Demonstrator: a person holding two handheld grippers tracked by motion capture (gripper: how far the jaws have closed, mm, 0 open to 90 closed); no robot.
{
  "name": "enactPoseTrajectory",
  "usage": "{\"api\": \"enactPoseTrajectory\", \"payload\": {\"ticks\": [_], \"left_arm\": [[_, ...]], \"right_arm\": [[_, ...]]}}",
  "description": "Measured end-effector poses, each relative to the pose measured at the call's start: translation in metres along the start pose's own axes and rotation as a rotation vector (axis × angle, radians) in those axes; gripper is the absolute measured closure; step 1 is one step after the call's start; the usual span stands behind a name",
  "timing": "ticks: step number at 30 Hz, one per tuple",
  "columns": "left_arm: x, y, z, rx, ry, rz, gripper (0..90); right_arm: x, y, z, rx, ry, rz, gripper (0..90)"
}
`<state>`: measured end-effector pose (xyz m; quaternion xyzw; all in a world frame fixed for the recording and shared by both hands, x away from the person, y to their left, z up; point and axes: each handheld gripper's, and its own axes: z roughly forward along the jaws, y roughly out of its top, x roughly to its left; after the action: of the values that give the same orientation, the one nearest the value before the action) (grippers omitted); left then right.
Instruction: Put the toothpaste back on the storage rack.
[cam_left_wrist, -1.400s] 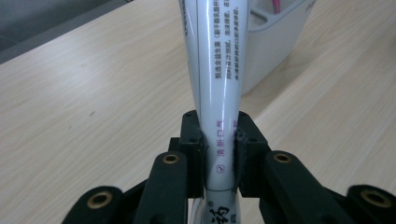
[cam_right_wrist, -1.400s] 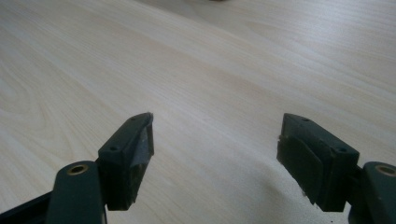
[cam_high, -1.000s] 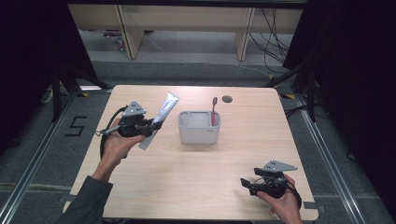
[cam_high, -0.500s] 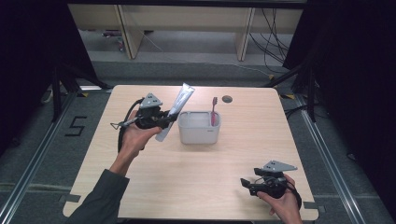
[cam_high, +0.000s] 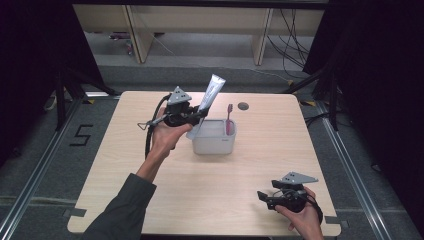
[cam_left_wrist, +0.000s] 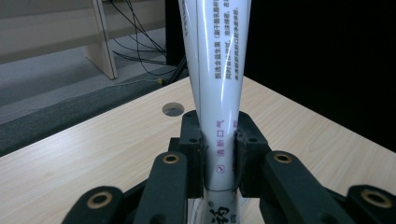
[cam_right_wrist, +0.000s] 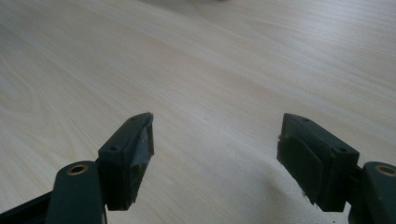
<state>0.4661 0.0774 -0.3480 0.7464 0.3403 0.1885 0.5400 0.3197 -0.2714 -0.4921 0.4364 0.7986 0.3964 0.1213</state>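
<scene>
A white toothpaste tube (cam_high: 207, 102) with purple print stands nearly upright, tilted a little to the right, at the left rim of a pale grey box (cam_high: 215, 143). My left gripper (cam_high: 200, 116) is shut on the tube's lower part; in the left gripper view the tube (cam_left_wrist: 219, 93) rises between the two black pads, and the gripper (cam_left_wrist: 218, 149) pinches it. A pink toothbrush (cam_high: 229, 120) stands in the box at its right side. Near the table's front right edge, my right gripper (cam_high: 261, 196) rests low in a hand, and its jaws (cam_right_wrist: 215, 149) stand wide apart over bare wood.
The light wooden table (cam_high: 125, 165) has a round cable hole (cam_high: 243, 106) behind the box. Dark curtains flank both sides, and cables and wooden shelving lie beyond the far edge. A floor mark "5" (cam_high: 80, 135) sits left of the table.
My left hand has carried the tube to the right and slightly up, from the table's left part to the box's left rim, and the tube now stands more upright. The right gripper has stayed put.
</scene>
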Motion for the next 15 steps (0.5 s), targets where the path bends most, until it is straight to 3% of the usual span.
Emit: {"api": "enactPoseTrajectory", "payload": {"ticks": [5,7,8,15], "left_arm": [[-0.001,0.003,0.013,-0.017,0.019,0.011,76.1],[0.000,0.003,0.019,-0.025,0.018,0.005,76.1],[0.000,0.002,0.022,-0.035,0.021,0.000,76.1],[-0.001,0.000,0.041,-0.057,0.001,-0.021,76.0]], "right_arm": [[0.000,0.000,0.000,0.006,0.004,0.009,27.7],[0.000,0.000,0.000,0.004,0.008,0.002,27.7],[-0.002,0.000,0.000,-0.003,-0.003,-0.025,27.7],[-0.002,0.001,0.000,-0.007,0.000,-0.021,27.7]]}}
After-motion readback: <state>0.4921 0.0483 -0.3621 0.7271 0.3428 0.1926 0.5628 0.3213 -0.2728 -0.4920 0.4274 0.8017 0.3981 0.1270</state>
